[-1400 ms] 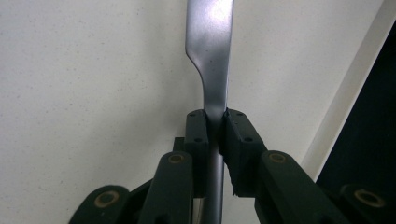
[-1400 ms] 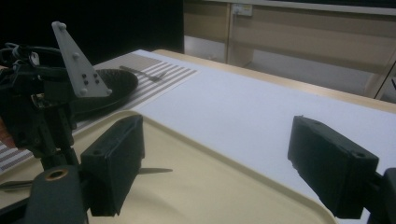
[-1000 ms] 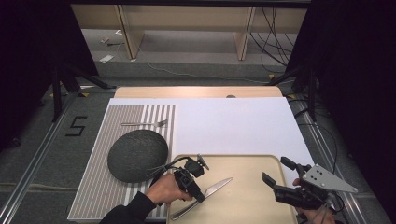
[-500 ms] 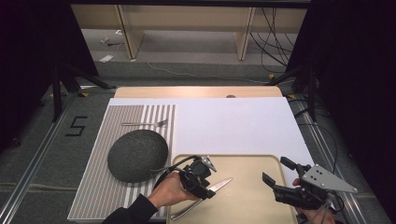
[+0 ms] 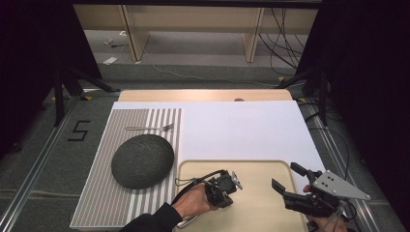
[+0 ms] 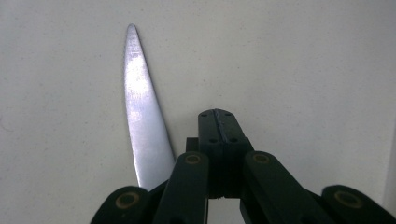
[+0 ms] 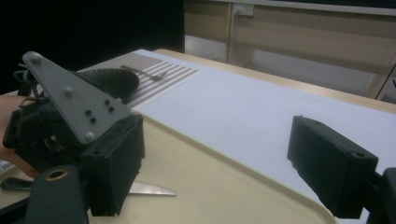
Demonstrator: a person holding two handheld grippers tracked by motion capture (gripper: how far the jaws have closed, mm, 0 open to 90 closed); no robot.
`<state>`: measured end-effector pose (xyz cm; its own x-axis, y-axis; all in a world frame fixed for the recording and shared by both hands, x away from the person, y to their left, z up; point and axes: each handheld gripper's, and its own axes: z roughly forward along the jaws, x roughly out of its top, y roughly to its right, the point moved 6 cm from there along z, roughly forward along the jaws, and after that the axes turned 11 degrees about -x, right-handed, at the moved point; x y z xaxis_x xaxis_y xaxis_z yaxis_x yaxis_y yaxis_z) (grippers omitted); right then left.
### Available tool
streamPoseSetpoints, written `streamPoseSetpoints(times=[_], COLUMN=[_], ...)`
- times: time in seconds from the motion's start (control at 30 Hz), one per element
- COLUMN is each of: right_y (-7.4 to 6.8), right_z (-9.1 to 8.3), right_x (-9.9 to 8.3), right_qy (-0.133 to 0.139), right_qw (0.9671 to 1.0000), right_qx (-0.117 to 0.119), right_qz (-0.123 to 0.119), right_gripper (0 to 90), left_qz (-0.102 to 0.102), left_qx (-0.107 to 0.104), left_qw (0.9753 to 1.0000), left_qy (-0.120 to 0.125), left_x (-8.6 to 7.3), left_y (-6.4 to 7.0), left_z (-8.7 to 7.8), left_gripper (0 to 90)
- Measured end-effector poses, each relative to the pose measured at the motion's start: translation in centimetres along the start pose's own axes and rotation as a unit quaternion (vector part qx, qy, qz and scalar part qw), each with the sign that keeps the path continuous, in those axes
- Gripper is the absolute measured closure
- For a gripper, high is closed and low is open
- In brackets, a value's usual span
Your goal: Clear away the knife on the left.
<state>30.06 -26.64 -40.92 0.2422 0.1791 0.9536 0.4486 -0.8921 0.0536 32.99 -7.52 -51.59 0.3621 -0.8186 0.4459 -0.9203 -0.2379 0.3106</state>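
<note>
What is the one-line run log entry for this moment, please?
left gripper: shut, beside knife | knife: flat on tray | right gripper: open over tray | plate, fork: on striped mat

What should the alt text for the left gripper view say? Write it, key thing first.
The left gripper points down at a beige tray with its black jaws closed together. A shiny knife blade lies on the tray just left of them, tip pointing away.

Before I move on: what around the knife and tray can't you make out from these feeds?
- Knife handle: left gripper view, hidden beneath the left gripper.
- Blade on the tray: high view, covered by the left hand.
- Fork details: high view, too small.
</note>
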Motion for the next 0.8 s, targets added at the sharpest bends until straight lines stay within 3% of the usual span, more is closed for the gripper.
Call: streamPoseSetpoints(times=[0.17, 0.2, 0.43, 0.8], right_y=[0.0, 0.0, 0.0, 0.0], right_z=[0.0, 0.0, 0.0, -0.1], right_x=[0.0, 0.0, 0.0, 0.0], right_qy=[0.000, 0.000, 0.001, 0.001], right_qw=[1.0000, 1.0000, 1.0000, 1.0000], right_qx=[0.001, 0.001, 0.000, 0.000], right_qz=[-0.001, -0.001, -0.001, -0.001], right_gripper=[19.7, 19.7, 19.8, 19.8], left_qz=[-0.012, -0.018, -0.039, -0.069], left_qx=[0.012, 0.022, 0.033, 0.058], left_qw=[0.9998, 0.9996, 0.9986, 0.9957], left_qy=[0.003, 0.005, 0.011, 0.023], left_x=[0.0, -0.1, -0.4, -1.3], left_y=[-0.6, -1.0, -1.8, -3.9], left_z=[-0.2, -0.5, -0.9, -2.1], left_gripper=[89.6, 89.7, 89.7, 89.7])
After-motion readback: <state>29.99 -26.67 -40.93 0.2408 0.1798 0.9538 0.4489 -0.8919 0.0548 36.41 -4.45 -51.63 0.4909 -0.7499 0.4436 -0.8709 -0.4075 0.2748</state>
